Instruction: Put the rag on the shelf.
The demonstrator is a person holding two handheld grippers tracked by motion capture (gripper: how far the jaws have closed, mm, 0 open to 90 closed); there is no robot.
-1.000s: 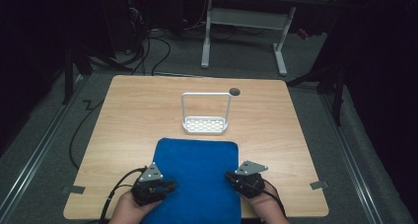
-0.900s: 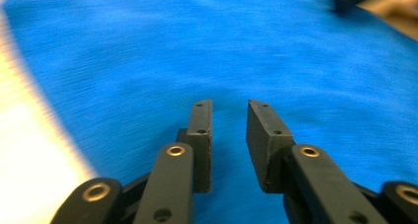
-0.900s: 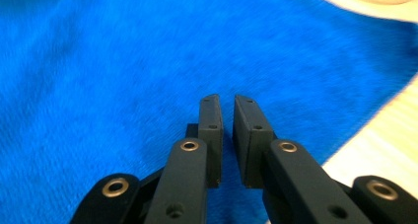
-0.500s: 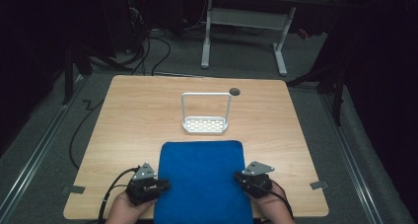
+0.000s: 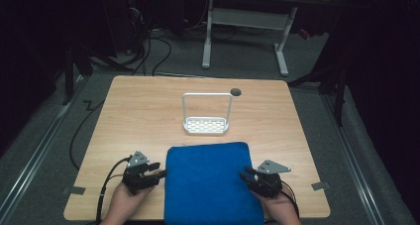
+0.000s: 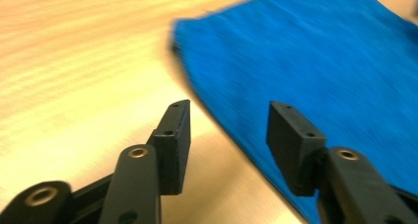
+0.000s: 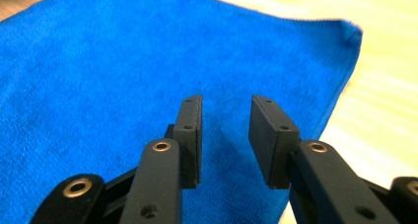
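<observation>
A blue towel (image 5: pixel 213 183) lies flat on the near half of the wooden table (image 5: pixel 143 116), reaching over its front edge. My left gripper (image 5: pixel 159 174) is open at the towel's left edge; in the left gripper view its jaws straddle the blue towel (image 6: pixel 315 71) edge, one over wood, one over cloth. My right gripper (image 5: pixel 244 174) is open at the towel's right edge. In the right gripper view its jaws hover just above the blue towel (image 7: pixel 123 61), nothing between them.
A white wire rack (image 5: pixel 206 114) with a tall loop handle stands past the towel near the table's middle. A small dark hole (image 5: pixel 236 91) sits at the back of the table. Cables trail from both grippers off the front edge.
Both hands have drawn back toward the table's front and slightly outward. The grippers now sit at the towel's side edges instead of over its corners.
</observation>
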